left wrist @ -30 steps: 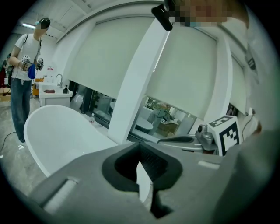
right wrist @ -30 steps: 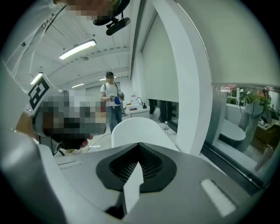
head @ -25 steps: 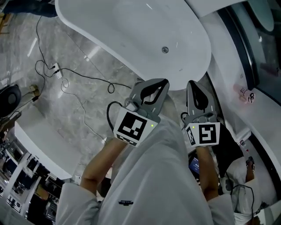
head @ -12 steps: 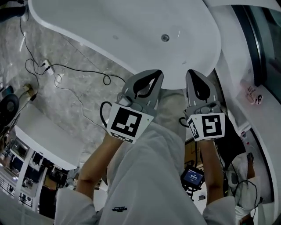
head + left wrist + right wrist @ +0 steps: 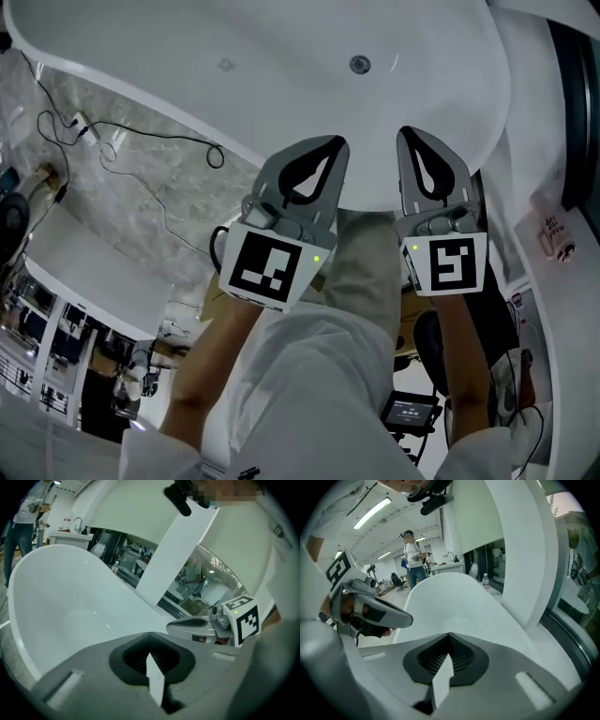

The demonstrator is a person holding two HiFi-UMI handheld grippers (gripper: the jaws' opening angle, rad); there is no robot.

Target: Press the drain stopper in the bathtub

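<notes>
The white bathtub point(image 5: 141, 111) fills the top of the head view. Its small round metal drain stopper point(image 5: 360, 64) sits on the tub floor, well beyond both grippers. My left gripper point(image 5: 322, 142) is held over the tub's near rim, shut with nothing in it. My right gripper point(image 5: 419, 133) is beside it at the same height, also shut and empty. In the left gripper view the tub point(image 5: 65, 606) curves away past the closed jaws, and the right gripper point(image 5: 197, 626) shows at the side. The right gripper view shows the tub point(image 5: 454, 599) ahead; the stopper is not visible there.
Black cables point(image 5: 150, 141) and a power strip point(image 5: 80, 125) lie on the marble floor left of the tub. A white ledge point(image 5: 84, 272) stands at lower left. A person point(image 5: 412, 550) stands far off. A dark-framed glass wall point(image 5: 572, 84) runs along the right.
The tub has come nearer and fills more of the head view. Both grippers, still shut, now reach over its near rim, and the stopper sits higher in the picture.
</notes>
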